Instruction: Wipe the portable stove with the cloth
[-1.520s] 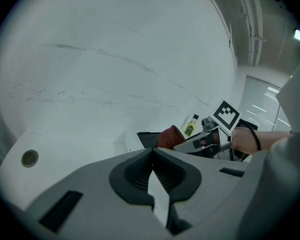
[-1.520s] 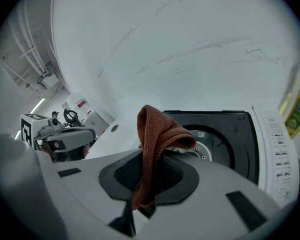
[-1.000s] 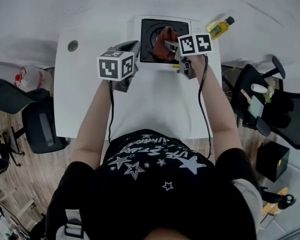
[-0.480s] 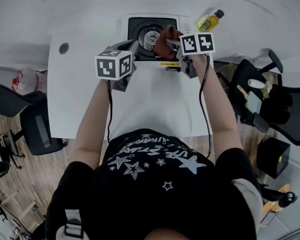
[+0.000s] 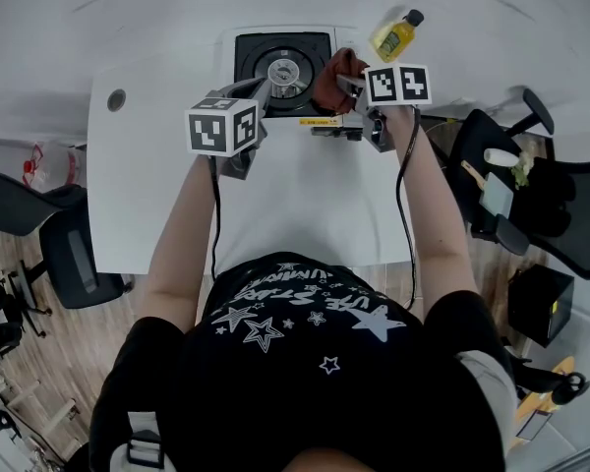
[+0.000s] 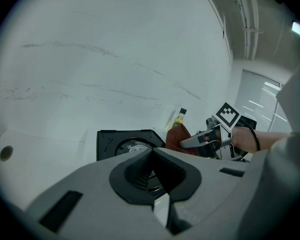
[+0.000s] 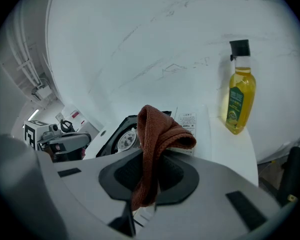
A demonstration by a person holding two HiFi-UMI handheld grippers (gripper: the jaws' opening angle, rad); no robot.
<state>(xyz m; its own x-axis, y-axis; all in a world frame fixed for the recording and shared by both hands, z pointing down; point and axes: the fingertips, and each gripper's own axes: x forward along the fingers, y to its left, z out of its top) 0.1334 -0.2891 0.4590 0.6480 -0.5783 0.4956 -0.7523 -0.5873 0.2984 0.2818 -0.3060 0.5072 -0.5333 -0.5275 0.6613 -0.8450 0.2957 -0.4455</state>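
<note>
The portable stove (image 5: 248, 55) has a white body and a black top with a round burner, and stands at the table's far edge. A rust-brown cloth (image 5: 332, 75) hangs over the stove's right side, pinched in my right gripper (image 5: 343, 85). In the right gripper view the cloth (image 7: 157, 134) stands folded up out of the shut jaws, with the stove (image 7: 124, 135) behind it. My left gripper (image 5: 265, 89) is shut with nothing in it, at the stove's front edge. In the left gripper view the stove (image 6: 121, 143) and the cloth (image 6: 178, 135) lie just ahead.
A yellow oil bottle (image 5: 394, 36) with a black cap stands just right of the stove; the right gripper view shows the bottle (image 7: 239, 94) close by. The white table (image 5: 157, 185) has a cable hole (image 5: 116, 99) at its far left. Office chairs (image 5: 531, 205) flank the table.
The right gripper has carried the cloth from over the burner to the stove's right side, so the burner now shows. The left gripper stays by the stove's front.
</note>
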